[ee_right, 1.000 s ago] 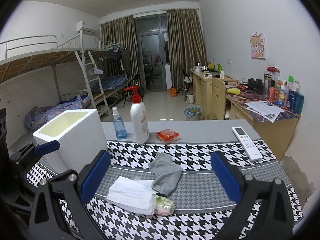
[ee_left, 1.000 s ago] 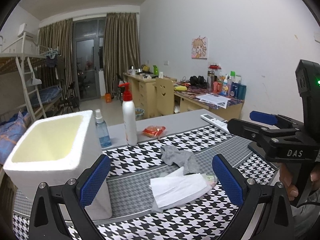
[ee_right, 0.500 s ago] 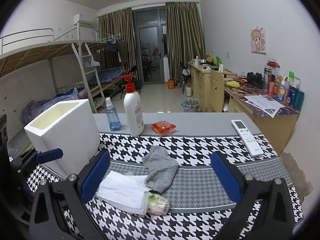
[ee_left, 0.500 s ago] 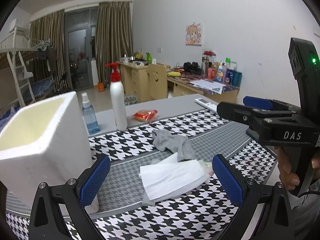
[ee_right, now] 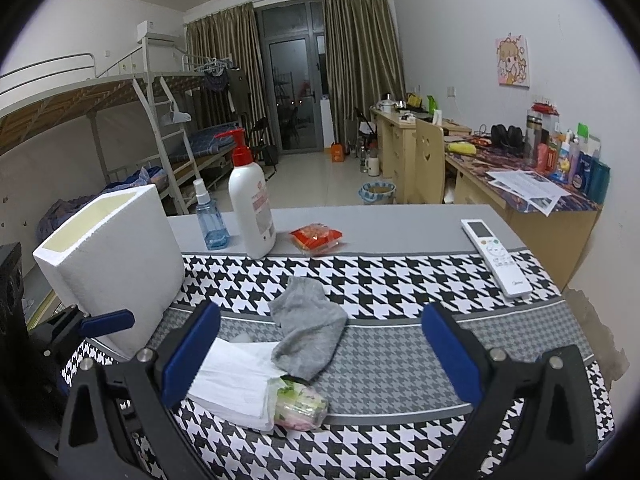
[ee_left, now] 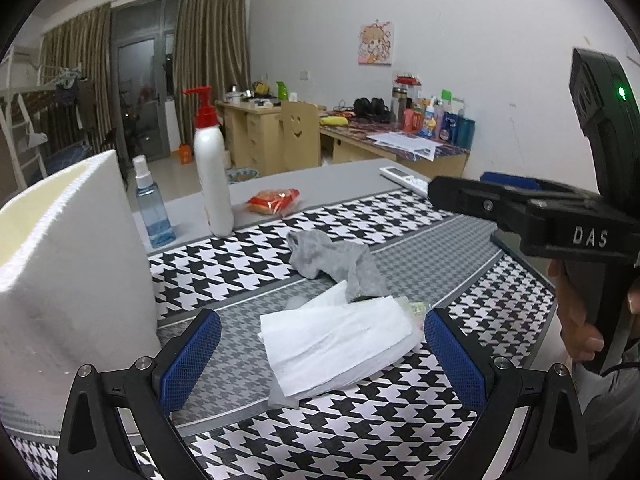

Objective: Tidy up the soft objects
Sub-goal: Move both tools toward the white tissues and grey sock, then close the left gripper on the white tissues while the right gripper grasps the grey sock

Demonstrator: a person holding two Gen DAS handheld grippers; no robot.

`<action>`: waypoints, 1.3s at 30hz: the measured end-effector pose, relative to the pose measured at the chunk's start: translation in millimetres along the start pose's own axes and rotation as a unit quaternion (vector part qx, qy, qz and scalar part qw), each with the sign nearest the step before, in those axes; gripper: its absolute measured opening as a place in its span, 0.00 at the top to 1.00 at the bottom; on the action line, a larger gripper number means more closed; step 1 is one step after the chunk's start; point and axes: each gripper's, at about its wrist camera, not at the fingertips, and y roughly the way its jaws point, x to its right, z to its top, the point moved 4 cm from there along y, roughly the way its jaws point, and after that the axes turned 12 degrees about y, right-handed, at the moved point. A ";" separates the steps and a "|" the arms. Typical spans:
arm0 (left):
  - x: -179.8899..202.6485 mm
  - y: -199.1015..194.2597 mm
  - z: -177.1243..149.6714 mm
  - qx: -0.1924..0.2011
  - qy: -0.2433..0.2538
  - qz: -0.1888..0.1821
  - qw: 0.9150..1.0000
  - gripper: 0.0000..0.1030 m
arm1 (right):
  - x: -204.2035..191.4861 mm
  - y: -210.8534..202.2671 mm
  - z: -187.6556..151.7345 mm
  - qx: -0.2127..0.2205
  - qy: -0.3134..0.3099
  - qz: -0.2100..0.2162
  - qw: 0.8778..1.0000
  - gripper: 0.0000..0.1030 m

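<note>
Looking along my left gripper, I see its blue pads spread wide and empty, low over the white tissue stack, which lies on the houndstooth cloth. My right gripper is also spread wide and holds nothing. The grey sock lies between the two, and one end of it rests on the back edge of the tissues. A small plastic tissue pack touches the stack on its near side. The white foam box, open at the top, stands just beside my left gripper and is, I think, the place for the soft things.

I judge that nothing is picked yet. The risk is the overlap: if I pinch the tissues now, the sock may be dragged with them, or only the top sheets may lift and the stack may fan out. The foam box looks light, so a bump from my left finger could push or tip it. The pump bottle and spray bottle stand well behind.
</note>
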 end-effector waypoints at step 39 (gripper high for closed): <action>14.6 49.2 -37.0 -0.087 0.042 -0.099 0.990 0.96 | -9.7 69.1 -11.9 -0.092 -0.033 -0.007 0.995 0.01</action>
